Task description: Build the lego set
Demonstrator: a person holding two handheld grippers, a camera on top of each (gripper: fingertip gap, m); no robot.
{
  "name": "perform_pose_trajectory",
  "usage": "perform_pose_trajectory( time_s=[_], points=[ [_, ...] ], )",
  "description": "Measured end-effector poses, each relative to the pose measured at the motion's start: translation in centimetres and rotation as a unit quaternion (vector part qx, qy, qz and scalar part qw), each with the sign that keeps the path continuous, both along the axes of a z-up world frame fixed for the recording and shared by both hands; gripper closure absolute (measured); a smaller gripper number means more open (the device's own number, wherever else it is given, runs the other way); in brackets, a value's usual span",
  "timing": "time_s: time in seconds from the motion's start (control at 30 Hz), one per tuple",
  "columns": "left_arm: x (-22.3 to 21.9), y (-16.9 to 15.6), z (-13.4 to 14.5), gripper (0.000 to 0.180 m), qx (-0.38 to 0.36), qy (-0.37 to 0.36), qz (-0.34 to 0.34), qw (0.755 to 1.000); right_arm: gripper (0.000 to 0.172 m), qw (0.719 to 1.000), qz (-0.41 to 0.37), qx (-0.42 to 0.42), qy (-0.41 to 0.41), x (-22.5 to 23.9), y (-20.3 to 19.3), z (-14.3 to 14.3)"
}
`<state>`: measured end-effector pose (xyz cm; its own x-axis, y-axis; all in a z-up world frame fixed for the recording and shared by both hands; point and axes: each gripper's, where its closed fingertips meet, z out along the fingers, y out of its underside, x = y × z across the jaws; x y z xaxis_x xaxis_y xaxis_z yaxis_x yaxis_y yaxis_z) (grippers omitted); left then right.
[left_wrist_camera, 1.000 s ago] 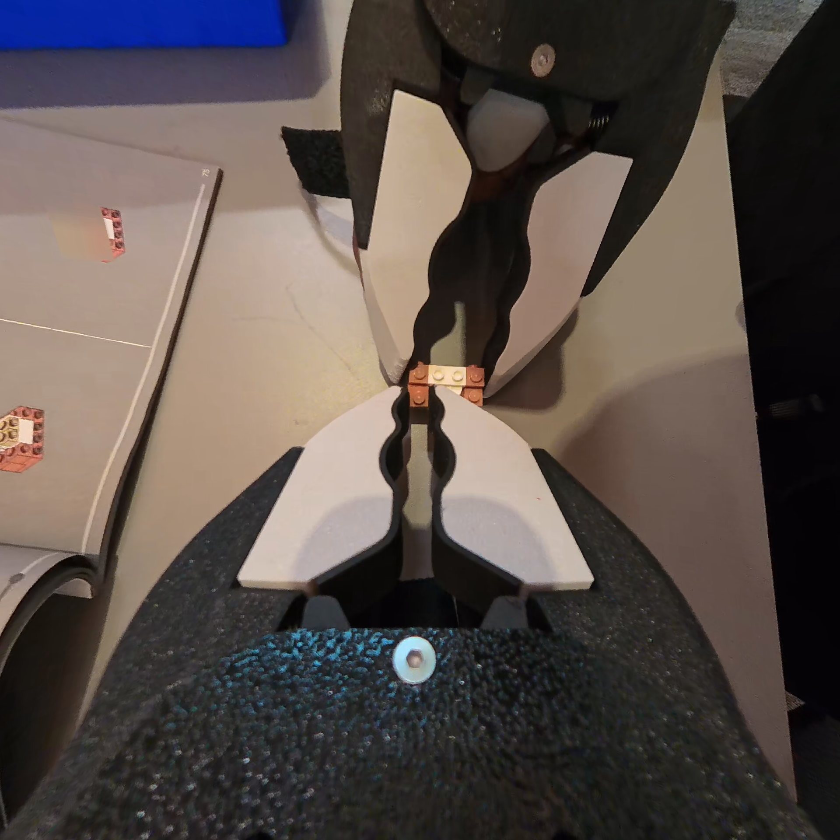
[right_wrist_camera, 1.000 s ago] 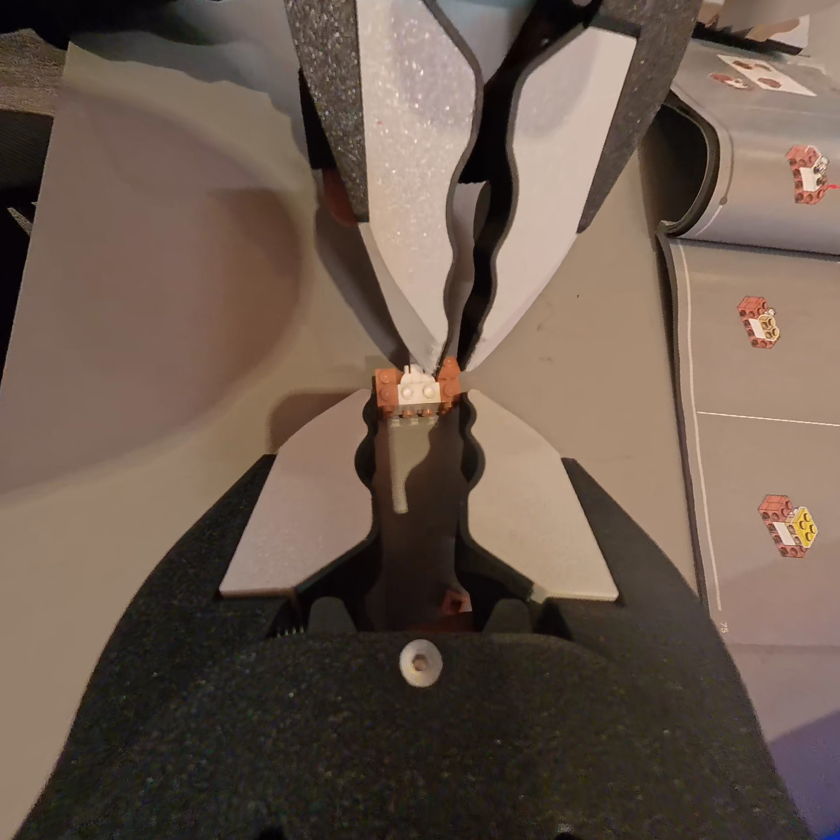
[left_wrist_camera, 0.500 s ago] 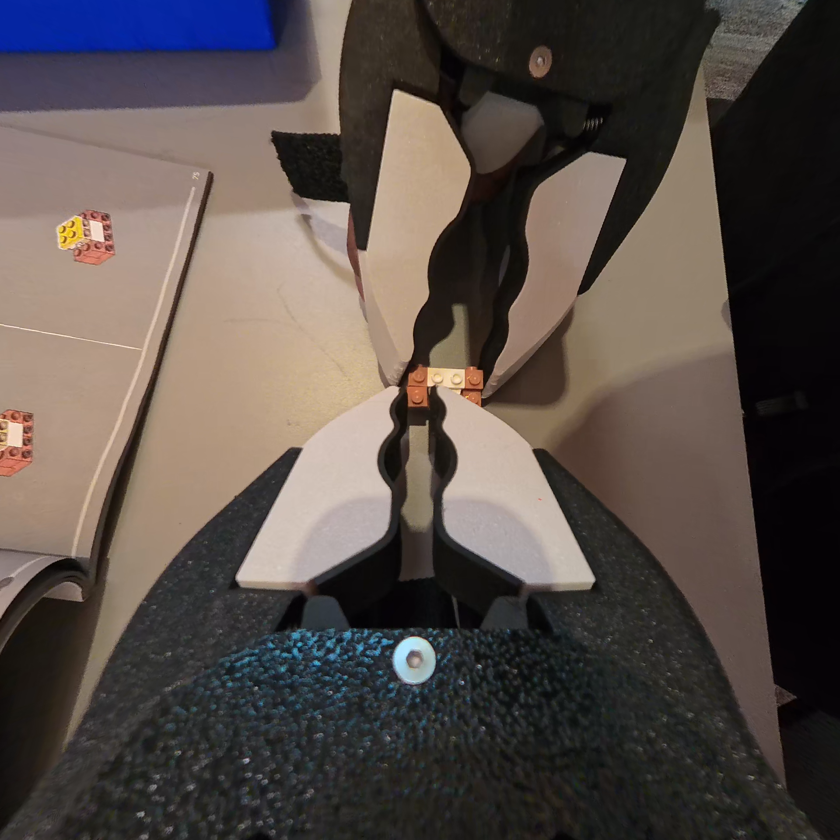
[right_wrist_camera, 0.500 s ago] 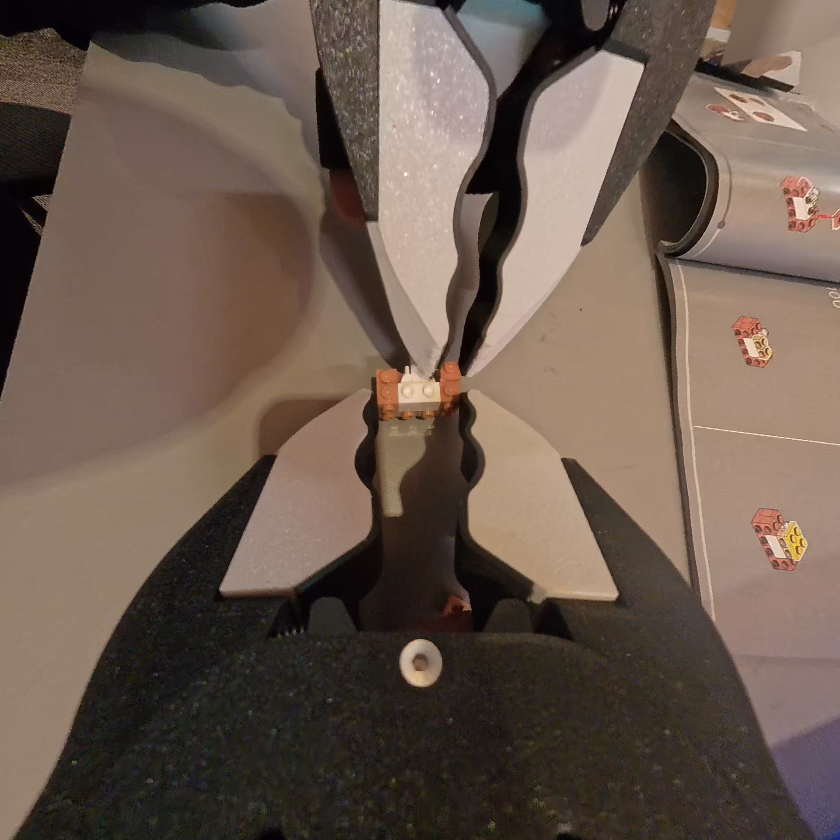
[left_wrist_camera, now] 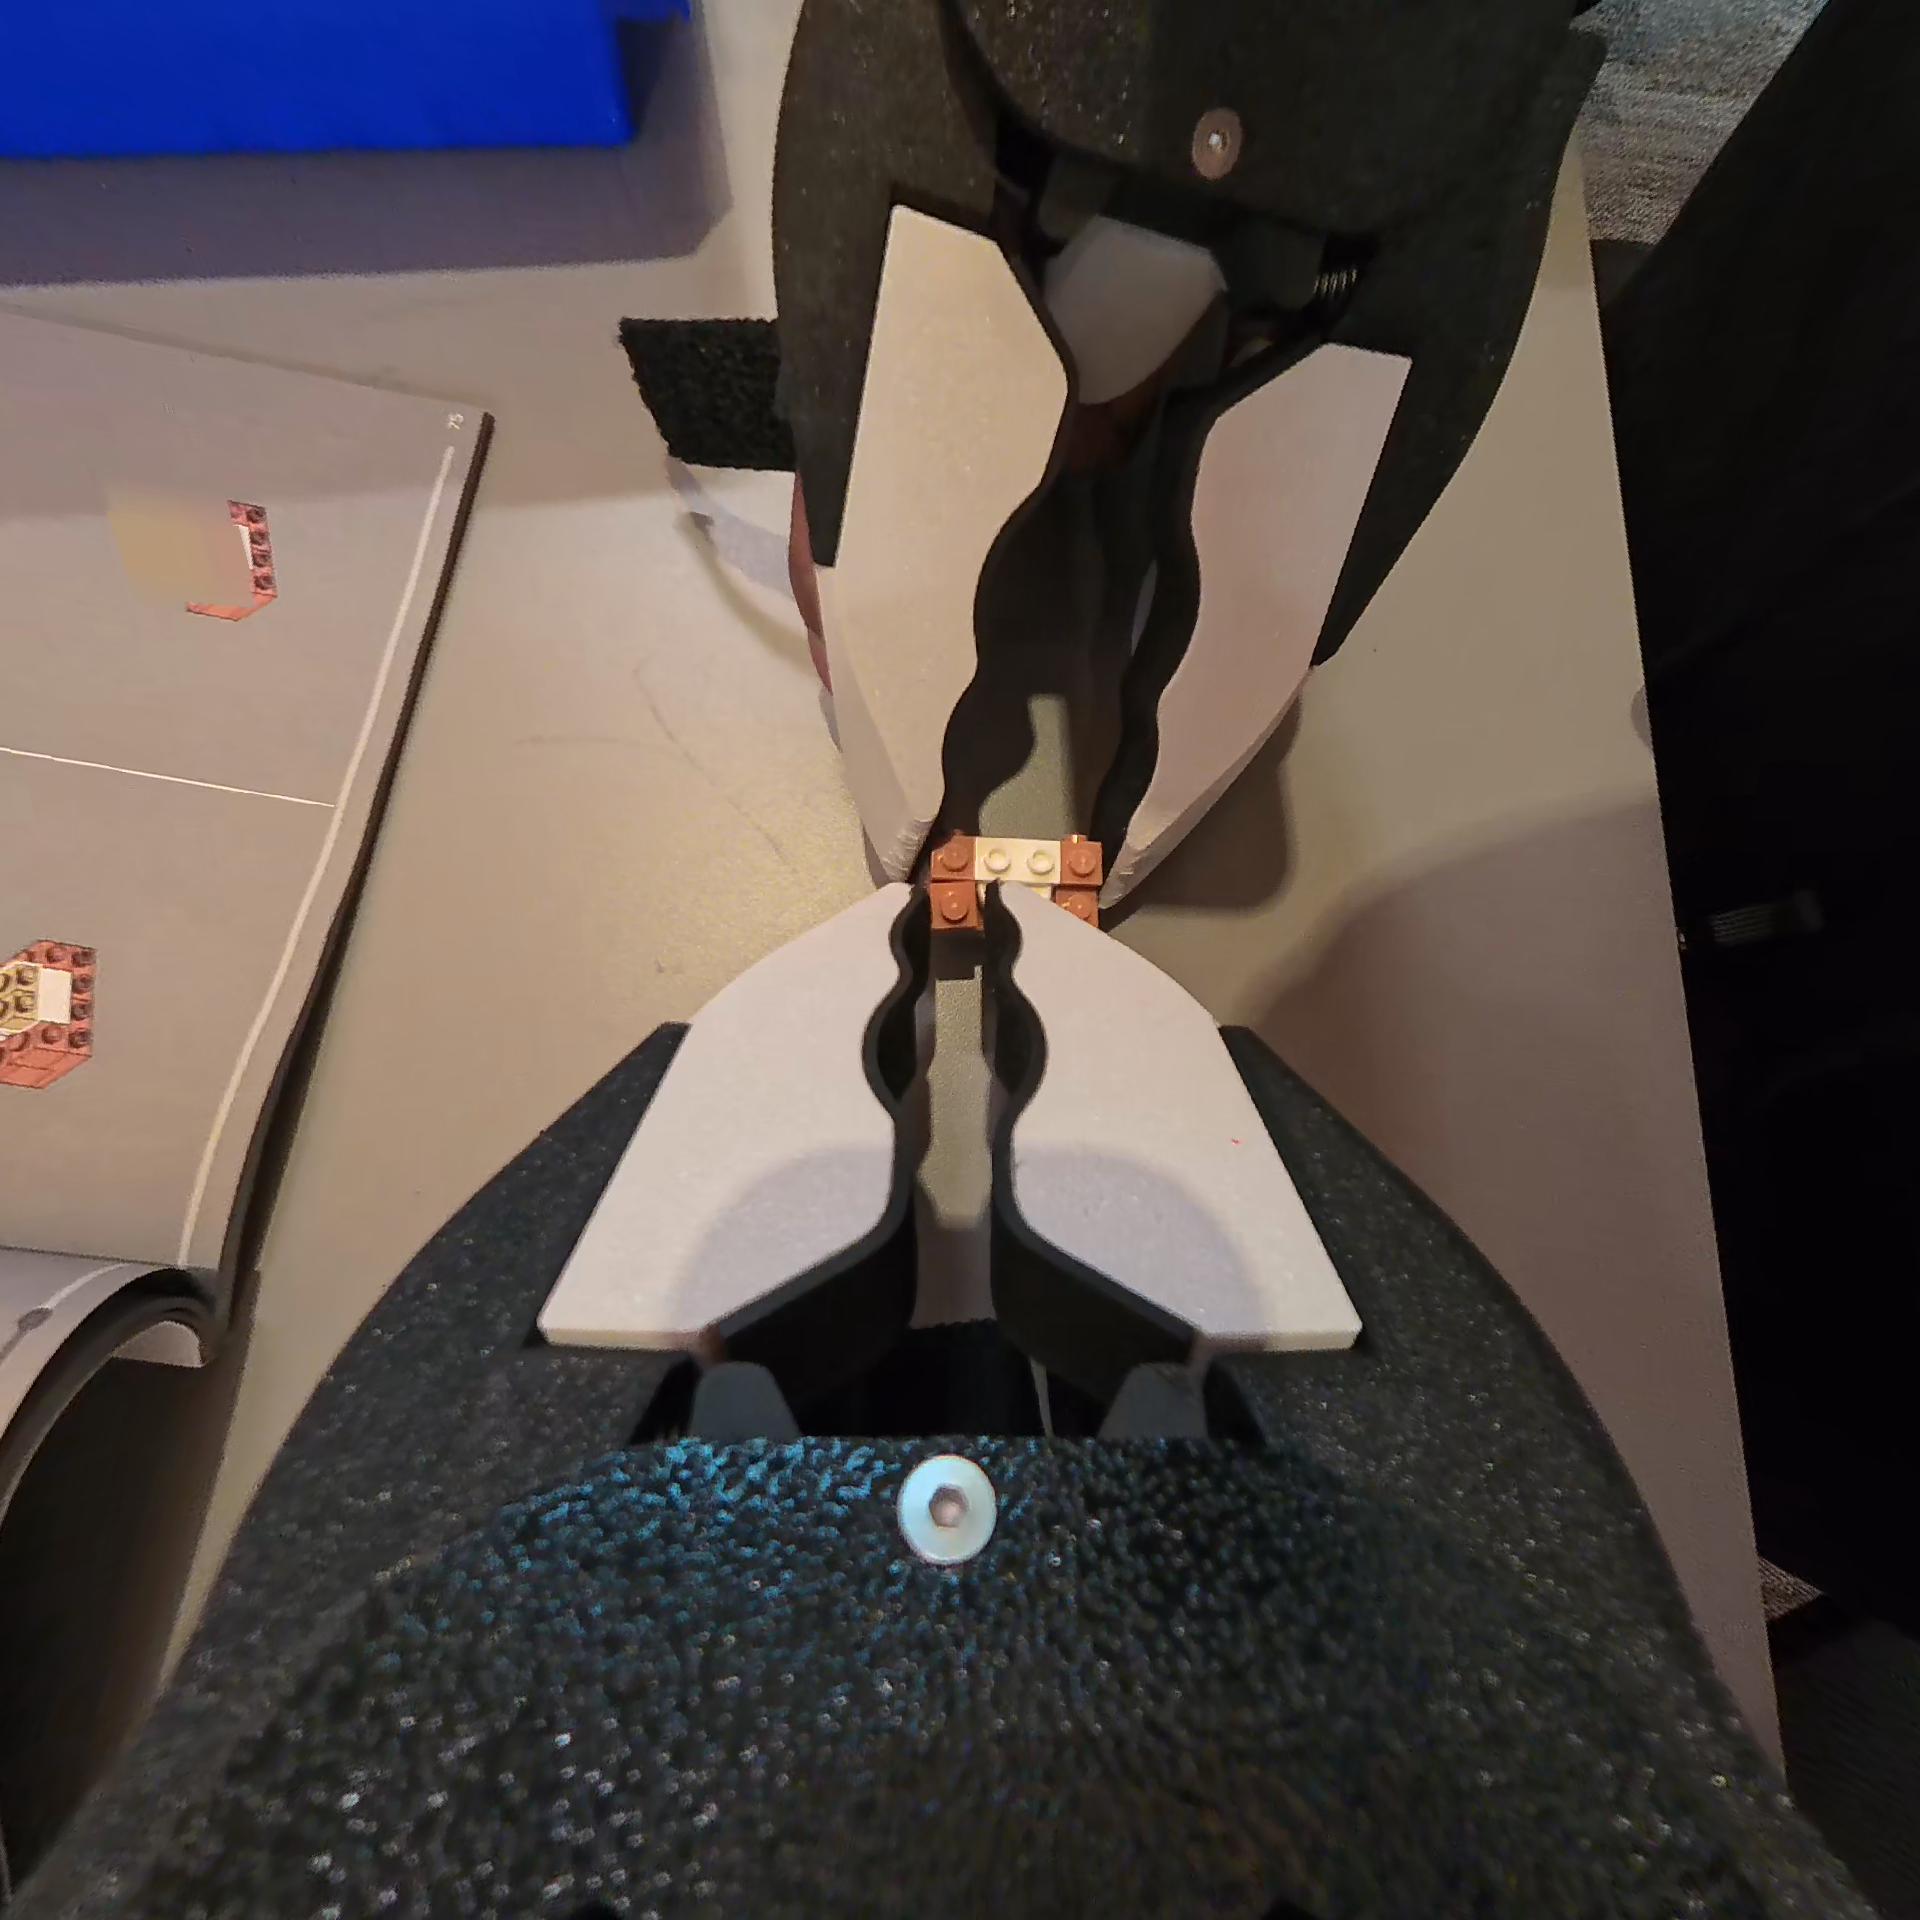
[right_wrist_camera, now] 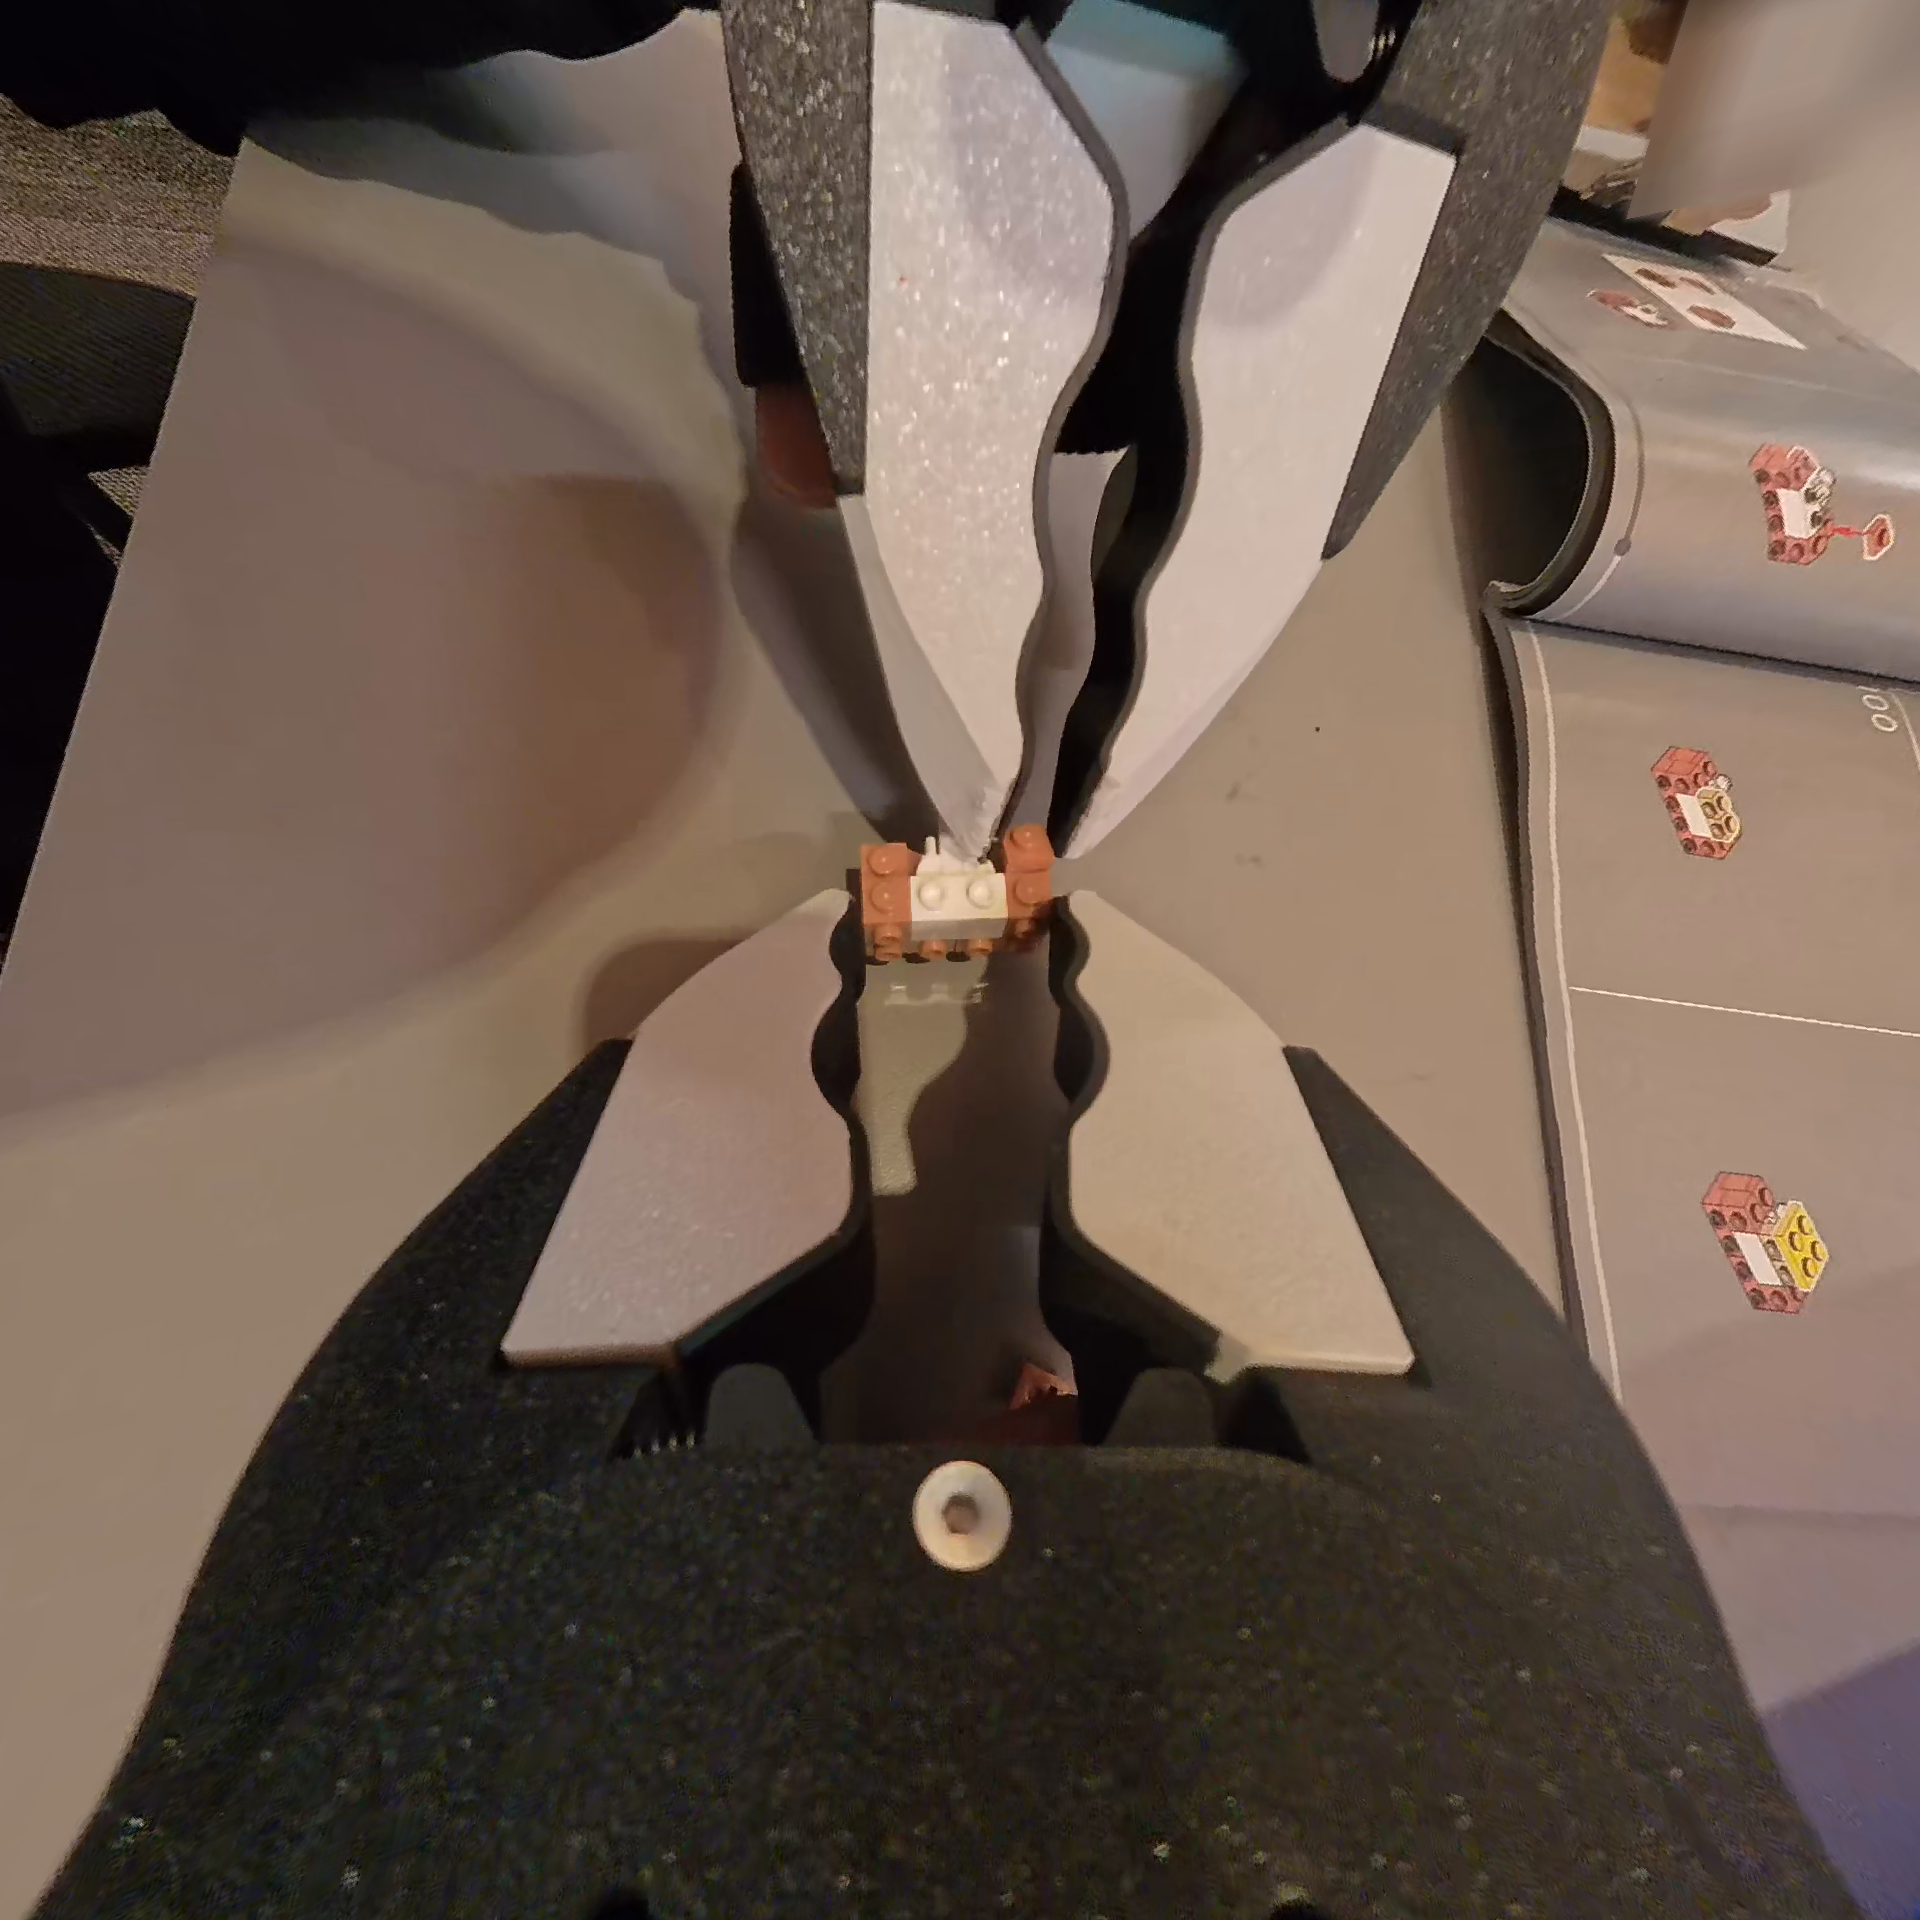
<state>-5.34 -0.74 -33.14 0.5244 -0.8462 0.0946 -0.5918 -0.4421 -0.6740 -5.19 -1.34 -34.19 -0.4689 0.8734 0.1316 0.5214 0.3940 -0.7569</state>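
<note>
— Where is the brick assembly (right_wrist_camera: 954,896)?

— Held just above the bench (left_wrist_camera: 582,790), between the two grippers that meet nose to nose near the bench's middle. It is brown at both ends with a white piece in the centre.

— How do the tools stand?

— The right gripper (right_wrist_camera: 954,925) has its jaws at a middling width, one pad pressed on each brown end of the assembly. The left gripper (left_wrist_camera: 961,914) is narrow, its fingertips pinched on a single brown brick (left_wrist_camera: 956,910) at one corner of the assembly.

— What of the edges?

— In the left wrist view the bench's right edge runs close by, with dark floor beyond it. An open booklet (left_wrist_camera: 208,790) lies toward the left edge, its corner well apart from the fingers. A blue bin (left_wrist_camera: 312,73) sits at the far left corner, and a black pad (left_wrist_camera: 707,395) lies beside the right gripper's body.

— And free room?

— Bare bench lies between booklet and grippers, and a broad bare stretch on the other side in the right wrist view.
</note>
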Motion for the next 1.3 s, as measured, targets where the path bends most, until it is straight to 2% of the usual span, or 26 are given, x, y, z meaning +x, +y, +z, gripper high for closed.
perform_pose_trajectory(
  time_s=[0.4,0.5,0.57,0.67,0.8,0.93,1.13,1.3],
  points=[
    [0.0,0.0,0.6,0.169,0.014,-0.011,-0.001,1.000,0.138,1.000,0.003,-0.009,0.005,0.1,-0.1,0.2],
    [-0.5,0.0,1.7,0.165,0.058,-0.018,-0.012,0.998,0.138,1.000,0.006,-0.029,0.008,0.2,-0.1,0.6],
    [-1.3,0.0,2.5,0.160,0.125,-0.001,-0.037,0.991,0.138,0.999,0.016,-0.049,0.013,0.4,-0.2,1.0],
    [-2.4,-0.2,3.1,0.151,0.248,0.031,-0.091,0.964,0.138,0.994,0.051,-0.089,0.025,0.9,-0.7,1.9],
    [-1.5,-1.2,3.9,0.152,0.342,-0.003,-0.132,0.931,0.138,0.986,0.086,-0.140,0.041,1.6,-1.1,3.1],
    [-0.5,-1.2,3.7,0.148,0.418,0.030,-0.154,0.895,0.138,0.981,0.097,-0.162,0.048,1.7,-1.0,3.6],
    [0.6,-1.0,2.9,0.141,0.500,0.100,-0.182,0.841,0.138,0.979,0.115,-0.159,0.044,1.9,-1.4,3.5],
    [0.9,-1.2,3.1,0.148,0.537,0.118,-0.190,0.814,0.138,0.980,0.114,-0.159,0.043,1.9,-1.4,3.5]
  ],
)
